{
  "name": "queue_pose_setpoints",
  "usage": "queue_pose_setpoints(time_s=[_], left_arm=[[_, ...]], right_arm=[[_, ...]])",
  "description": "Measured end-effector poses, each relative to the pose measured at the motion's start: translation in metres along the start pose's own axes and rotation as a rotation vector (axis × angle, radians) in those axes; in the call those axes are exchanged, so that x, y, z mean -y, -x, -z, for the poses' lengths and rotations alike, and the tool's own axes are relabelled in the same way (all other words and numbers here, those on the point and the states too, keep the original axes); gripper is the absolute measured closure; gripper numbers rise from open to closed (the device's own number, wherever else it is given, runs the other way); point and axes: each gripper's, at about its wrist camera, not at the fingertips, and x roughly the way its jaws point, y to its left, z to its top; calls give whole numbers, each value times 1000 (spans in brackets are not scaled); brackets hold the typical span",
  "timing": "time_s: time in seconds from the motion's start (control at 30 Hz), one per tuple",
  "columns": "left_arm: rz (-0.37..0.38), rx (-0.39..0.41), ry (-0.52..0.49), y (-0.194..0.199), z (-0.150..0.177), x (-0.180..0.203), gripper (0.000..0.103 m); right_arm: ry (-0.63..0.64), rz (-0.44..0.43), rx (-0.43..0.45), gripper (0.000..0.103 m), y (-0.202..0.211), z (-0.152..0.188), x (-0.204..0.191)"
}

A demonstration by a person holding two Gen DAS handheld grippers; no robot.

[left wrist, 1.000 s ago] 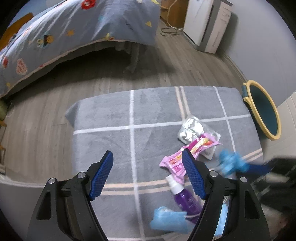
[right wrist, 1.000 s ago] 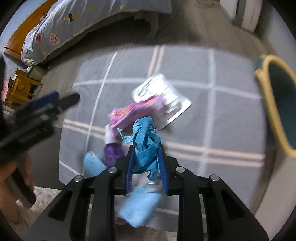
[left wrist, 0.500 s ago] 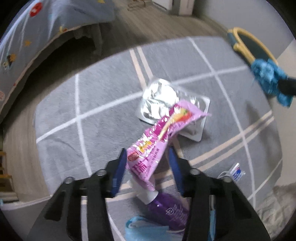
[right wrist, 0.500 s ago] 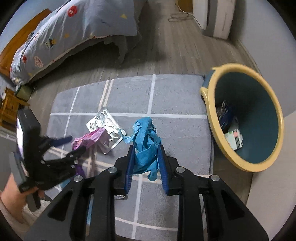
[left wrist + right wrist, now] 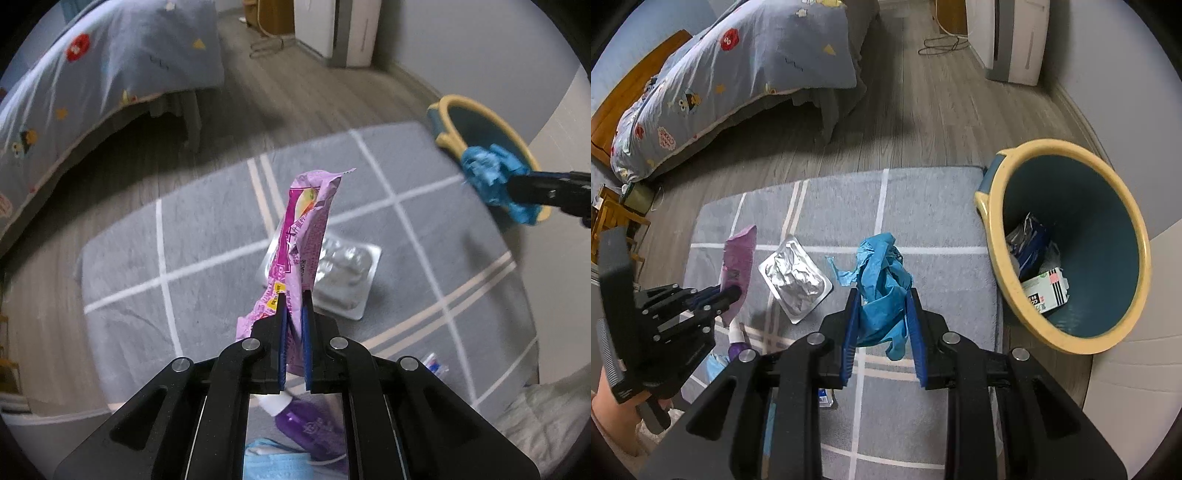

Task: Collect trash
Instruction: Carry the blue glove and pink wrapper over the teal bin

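Over grey rug [image 5: 207,236], left claw [image 5: 294,299] pinches pink wrapper [image 5: 306,229].

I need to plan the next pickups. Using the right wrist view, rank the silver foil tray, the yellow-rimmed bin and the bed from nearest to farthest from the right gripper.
1. Silver foil tray: on the grey rug, just left of the right gripper.
2. Yellow-rimmed bin: to the right, at the rug's edge.
3. Bed: far back on the left, across the wooden floor.

Home bedroom: quilted bed [image 5: 738,74], rug [image 5: 923,206]
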Motion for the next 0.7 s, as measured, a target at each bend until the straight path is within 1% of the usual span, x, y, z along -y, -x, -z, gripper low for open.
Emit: queue_pose_setpoints(time_s=[0.13, 0.37, 0.53, 0.7], left_arm=[[8, 37, -2, 16, -4, 5, 95], [22, 43, 0, 19, -10, 11, 95], [27, 39, -10, 17, -14, 27, 95], [51, 43, -36, 16, -25, 52, 95]], right_arm=[[4, 21, 31, 78, 9, -1, 6], [-68, 39, 67, 78, 26, 1, 32], [-124, 31, 106, 78, 42, 3, 53], [-160, 62, 121, 78, 48, 7, 78]])
